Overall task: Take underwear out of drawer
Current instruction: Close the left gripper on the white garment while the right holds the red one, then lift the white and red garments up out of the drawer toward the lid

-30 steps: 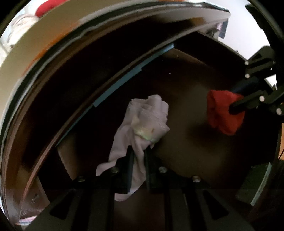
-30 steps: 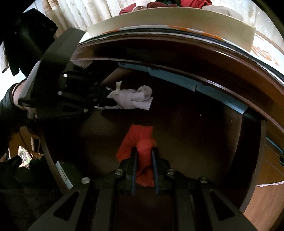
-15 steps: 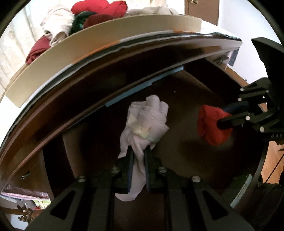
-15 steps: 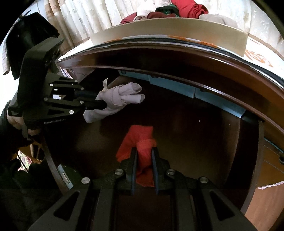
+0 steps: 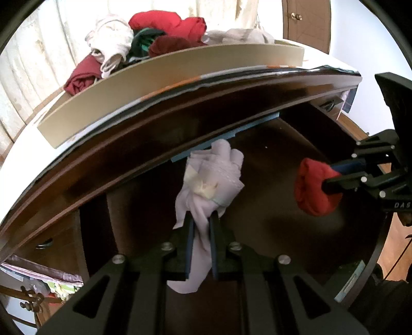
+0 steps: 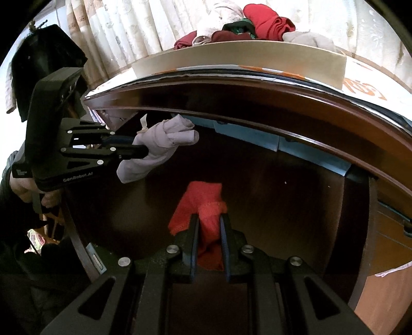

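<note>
My left gripper (image 5: 201,219) is shut on pale lilac underwear (image 5: 216,177) and holds it in the air above the open dark wooden drawer (image 5: 283,144). It also shows in the right wrist view (image 6: 144,152) with the lilac underwear (image 6: 167,136) level with the dresser's top edge. My right gripper (image 6: 209,219) is shut on red underwear (image 6: 202,203) above the drawer floor (image 6: 283,206). In the left wrist view the right gripper (image 5: 327,180) and red underwear (image 5: 312,190) sit at the right.
A beige tray (image 5: 167,85) on the dresser top holds a pile of red, white and green garments (image 5: 164,28); it also shows in the right wrist view (image 6: 244,59). Curtains (image 6: 128,23) hang behind. The dresser's front edge (image 6: 257,103) overhangs the drawer.
Both grippers have risen out of the drawer with their garments. The lilac underwear is now up at the dresser edge, and the tray of clothes has come into view.
</note>
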Demonstrator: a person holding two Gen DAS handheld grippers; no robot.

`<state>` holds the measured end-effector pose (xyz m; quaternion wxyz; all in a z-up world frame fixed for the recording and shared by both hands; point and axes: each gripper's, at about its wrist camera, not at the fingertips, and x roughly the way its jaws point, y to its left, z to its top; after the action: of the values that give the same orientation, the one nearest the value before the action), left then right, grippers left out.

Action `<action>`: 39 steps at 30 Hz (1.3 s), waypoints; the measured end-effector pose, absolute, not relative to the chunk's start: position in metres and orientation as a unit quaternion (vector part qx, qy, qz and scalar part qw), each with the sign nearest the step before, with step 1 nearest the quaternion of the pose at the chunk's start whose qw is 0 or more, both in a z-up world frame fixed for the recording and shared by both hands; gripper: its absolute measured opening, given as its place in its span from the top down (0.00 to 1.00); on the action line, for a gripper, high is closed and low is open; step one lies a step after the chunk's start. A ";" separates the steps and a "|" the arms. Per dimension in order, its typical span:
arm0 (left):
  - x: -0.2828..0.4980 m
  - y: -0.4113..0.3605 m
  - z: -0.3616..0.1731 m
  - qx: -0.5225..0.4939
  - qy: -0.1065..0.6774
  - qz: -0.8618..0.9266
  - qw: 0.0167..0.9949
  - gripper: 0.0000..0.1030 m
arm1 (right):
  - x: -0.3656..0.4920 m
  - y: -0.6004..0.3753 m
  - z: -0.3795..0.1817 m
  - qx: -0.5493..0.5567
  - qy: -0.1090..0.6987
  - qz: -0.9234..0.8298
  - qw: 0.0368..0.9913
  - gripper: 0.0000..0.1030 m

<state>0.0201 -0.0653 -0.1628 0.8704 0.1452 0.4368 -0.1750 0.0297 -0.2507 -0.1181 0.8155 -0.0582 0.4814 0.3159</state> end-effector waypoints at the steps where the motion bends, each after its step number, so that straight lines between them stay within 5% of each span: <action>1: 0.019 -0.065 -0.162 0.146 0.434 -0.174 0.872 0.91 | 0.029 -0.252 -0.117 -0.059 0.480 0.315 0.817 0.84; 39: -0.010 -0.033 -0.130 0.076 0.311 -0.161 0.933 0.93 | 0.015 -0.253 -0.082 -0.048 0.399 0.344 0.849 0.84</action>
<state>-0.0097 -0.0326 -0.1299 0.9334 0.0764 0.3112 -0.1612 0.0145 -0.2526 -0.0819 0.8488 -0.0478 0.3988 0.3439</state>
